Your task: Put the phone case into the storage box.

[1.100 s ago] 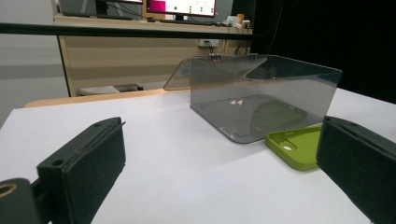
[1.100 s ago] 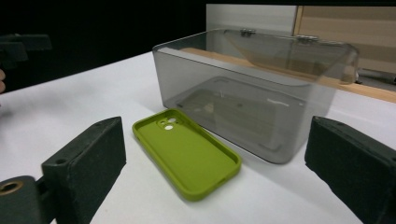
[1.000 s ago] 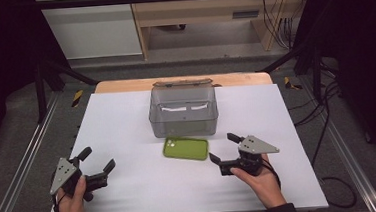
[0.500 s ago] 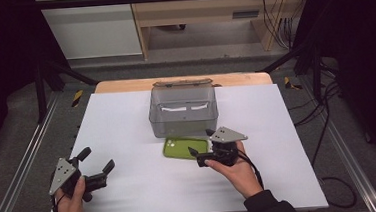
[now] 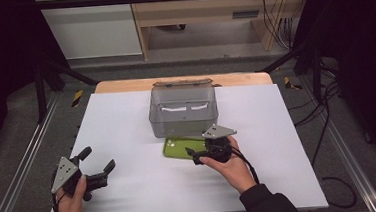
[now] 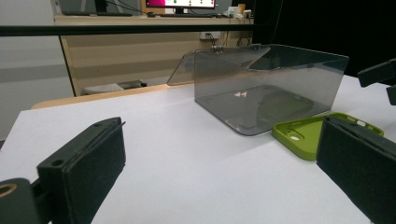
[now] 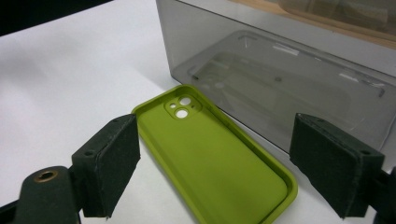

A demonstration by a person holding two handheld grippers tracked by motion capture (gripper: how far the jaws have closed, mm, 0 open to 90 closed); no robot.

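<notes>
Left gripper (image 5: 96, 168): we see it low at the table's left, jaws wide apart, holding nothing.
Phone case (image 5: 181, 147): 1 green case, lying open side up just in front of the box.
Clear box (image 5: 182, 109): 1 grey-tinted box, lid hinged back, and we see nothing inside.
Right gripper (image 5: 198, 155): over the case, jaws spread wide to straddle it, gripping nothing yet.
Progress: we judge the pick-up not yet made; grasping the case, perhaps boxing it, remains.
Count: 2 grippers, 1 case, 1 box.

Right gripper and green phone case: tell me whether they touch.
Apart. The right gripper view shows the right gripper with jaws open wide on either side of the phone case, gaps visible.
</notes>
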